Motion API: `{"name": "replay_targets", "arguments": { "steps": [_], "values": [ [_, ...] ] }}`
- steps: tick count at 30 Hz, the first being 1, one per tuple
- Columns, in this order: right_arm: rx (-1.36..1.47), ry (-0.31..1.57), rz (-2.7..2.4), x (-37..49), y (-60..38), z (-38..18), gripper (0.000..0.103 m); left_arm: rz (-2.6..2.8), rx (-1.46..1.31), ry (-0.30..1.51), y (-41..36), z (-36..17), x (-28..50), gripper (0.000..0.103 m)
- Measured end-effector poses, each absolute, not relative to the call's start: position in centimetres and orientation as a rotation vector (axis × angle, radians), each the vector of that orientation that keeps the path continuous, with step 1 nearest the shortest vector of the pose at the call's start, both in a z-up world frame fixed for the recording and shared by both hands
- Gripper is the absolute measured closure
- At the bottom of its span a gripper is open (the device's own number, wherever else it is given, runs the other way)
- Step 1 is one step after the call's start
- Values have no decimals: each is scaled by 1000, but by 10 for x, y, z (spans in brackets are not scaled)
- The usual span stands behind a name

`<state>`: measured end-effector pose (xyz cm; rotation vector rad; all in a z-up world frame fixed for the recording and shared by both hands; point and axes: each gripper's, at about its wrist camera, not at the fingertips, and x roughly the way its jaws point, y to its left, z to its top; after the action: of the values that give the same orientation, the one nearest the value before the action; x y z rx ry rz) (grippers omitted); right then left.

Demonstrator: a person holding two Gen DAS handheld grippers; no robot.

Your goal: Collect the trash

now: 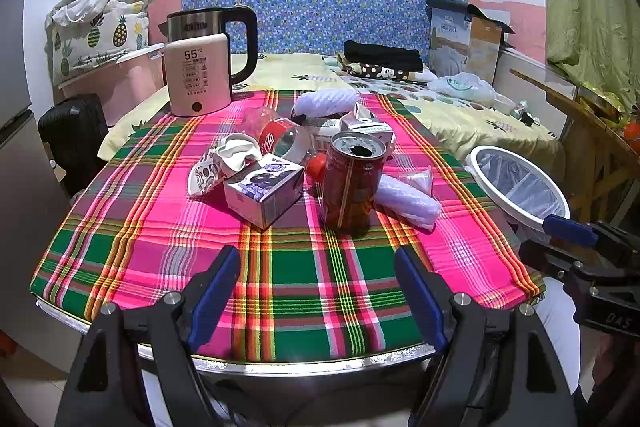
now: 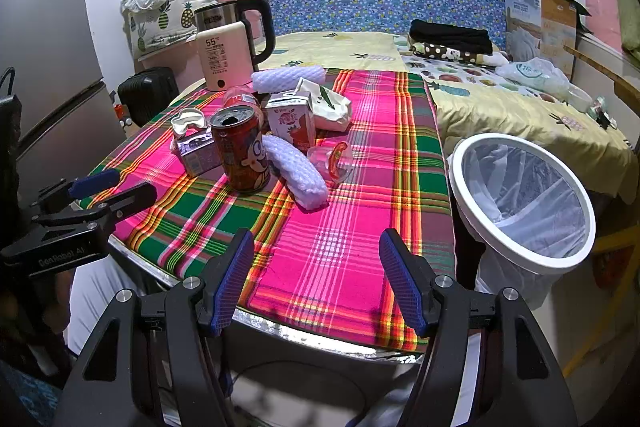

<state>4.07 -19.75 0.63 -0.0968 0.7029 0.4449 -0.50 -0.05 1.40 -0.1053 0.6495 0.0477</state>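
The left claw (image 1: 318, 293) hung spread and empty over the desk's (image 1: 160, 247) near edge. Trash sat mid-desk: purple carton (image 1: 264, 191), red can (image 1: 352, 183), foam sleeve (image 1: 406, 201). The right claw (image 2: 316, 283) gaped empty beside the lined bin (image 2: 520, 187).

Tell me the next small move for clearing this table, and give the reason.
Probably ease the right gripper forward toward the white foam sleeve. Its jaws stand open and empty at the table's near edge, the sleeve lies nearest on that side, and the lined trash bin stands just right of the table. The left gripper is open too.
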Motion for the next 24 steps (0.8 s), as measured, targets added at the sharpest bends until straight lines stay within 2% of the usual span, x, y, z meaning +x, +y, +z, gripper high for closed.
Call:
{"name": "replay_targets", "arguments": {
  "steps": [24],
  "values": [
    [-101,703,446,41,-196,6,37,37,-98,651,-3,13,-4,22]
  ]
}}
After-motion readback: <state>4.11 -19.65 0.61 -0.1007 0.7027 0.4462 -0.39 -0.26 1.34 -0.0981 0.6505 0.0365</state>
